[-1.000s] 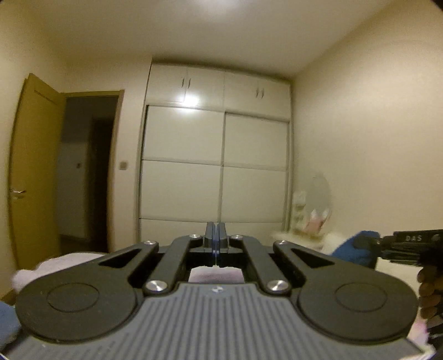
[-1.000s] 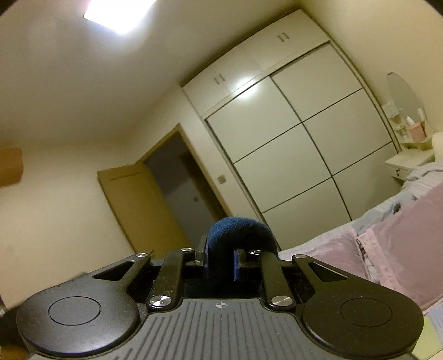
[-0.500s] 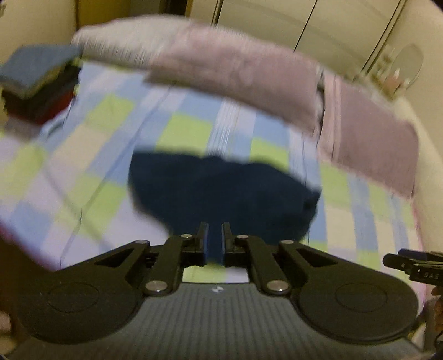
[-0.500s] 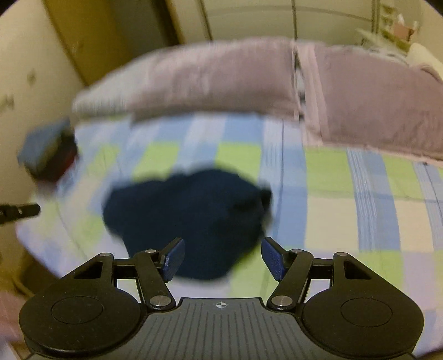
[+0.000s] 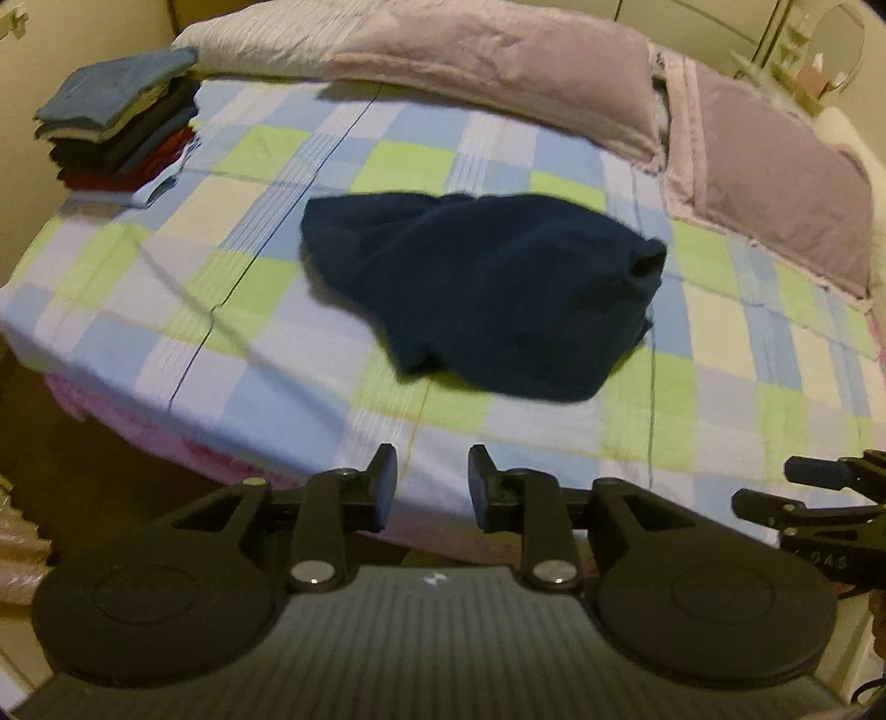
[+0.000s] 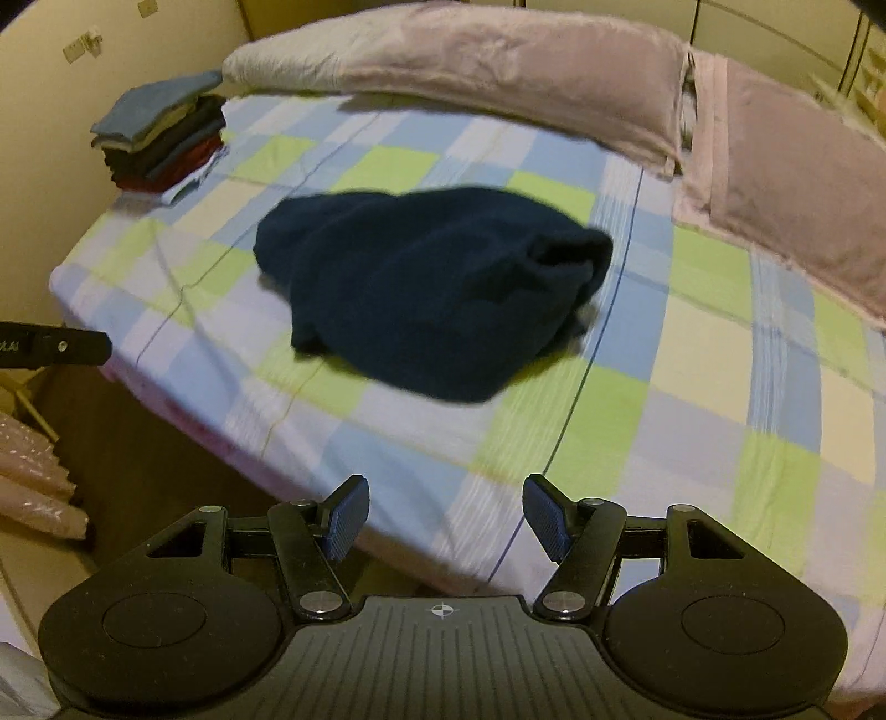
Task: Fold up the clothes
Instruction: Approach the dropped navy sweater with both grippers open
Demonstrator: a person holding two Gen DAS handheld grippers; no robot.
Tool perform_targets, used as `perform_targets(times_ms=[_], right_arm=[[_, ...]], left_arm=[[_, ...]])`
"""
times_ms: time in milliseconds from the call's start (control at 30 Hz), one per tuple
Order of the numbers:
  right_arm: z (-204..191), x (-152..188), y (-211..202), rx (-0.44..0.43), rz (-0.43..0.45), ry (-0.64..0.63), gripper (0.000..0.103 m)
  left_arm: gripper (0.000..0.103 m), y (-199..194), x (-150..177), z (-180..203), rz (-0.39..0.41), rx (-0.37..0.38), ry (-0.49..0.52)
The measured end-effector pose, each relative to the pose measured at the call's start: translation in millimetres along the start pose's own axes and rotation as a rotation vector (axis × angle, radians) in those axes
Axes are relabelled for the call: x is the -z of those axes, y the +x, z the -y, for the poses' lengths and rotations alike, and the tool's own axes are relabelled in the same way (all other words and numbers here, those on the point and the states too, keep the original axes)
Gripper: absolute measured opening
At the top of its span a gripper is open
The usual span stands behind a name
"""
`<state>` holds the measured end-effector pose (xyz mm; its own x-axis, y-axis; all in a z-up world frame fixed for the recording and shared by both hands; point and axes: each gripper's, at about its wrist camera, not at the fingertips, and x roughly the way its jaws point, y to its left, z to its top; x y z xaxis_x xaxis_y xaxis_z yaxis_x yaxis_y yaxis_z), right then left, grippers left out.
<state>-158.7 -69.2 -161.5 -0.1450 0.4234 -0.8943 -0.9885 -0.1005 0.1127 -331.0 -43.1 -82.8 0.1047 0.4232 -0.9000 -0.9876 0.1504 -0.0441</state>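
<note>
A: Where's the sweater (image 5: 487,288)?
B: Crumpled on the bed (image 5: 249,360), ahead of both claws: left (image 5: 431,487) opening, right (image 6: 443,518) spread, both empty.
A: Risk?
B: Pinching bedsheet along with it.

We see a bed covered by a checked sheet (image 5: 183,332) in blue, green, cream and lilac squares, its near edge hanging above a dark floor (image 6: 166,459). Two mauve pillows lie along the far side: a long one (image 5: 487,66) and, to its right, a second (image 5: 775,183) angled along the bed's right side. Past the bed's far right corner we can make out what may be a small oval mirror (image 5: 841,39), too blurred to be sure of.
</note>
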Motion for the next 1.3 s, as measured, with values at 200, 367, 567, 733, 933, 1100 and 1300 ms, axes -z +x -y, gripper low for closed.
perform_targets(times_ms=[200, 367, 567, 733, 933, 1100, 1300], right_arm=[[-11, 5, -13, -0.005, -0.002, -0.007, 0.065], [-15, 5, -17, -0.013, 0.025, -0.038, 0.065], [-16, 3, -17, -0.011, 0.033, -0.039, 0.065], [-18, -5, -17, 0.003, 0.052, -0.033, 0.065], [-12, -19, -18, 0.052, 0.123, 0.015, 0.065], [-8, -32, -9, 0.125, 0.150, 0.070, 0.065], [-23, -59, 24, 0.186, 0.127, 0.168, 0.065]], left_arm=[[0.028, -13, 8, -3, 0.013, -0.029, -0.010], [0.028, -22, 9, -3, 0.039, -0.039, -0.008], [0.030, -24, 6, -7, 0.058, -0.027, -0.010], [0.030, -20, -5, -19, 0.082, -0.005, -0.016], [0.030, -5, -30, -52, 0.128, 0.014, -0.009], [0.030, 24, -67, -84, 0.128, 0.031, 0.034], [0.031, 69, -125, -124, 0.141, 0.068, 0.159]])
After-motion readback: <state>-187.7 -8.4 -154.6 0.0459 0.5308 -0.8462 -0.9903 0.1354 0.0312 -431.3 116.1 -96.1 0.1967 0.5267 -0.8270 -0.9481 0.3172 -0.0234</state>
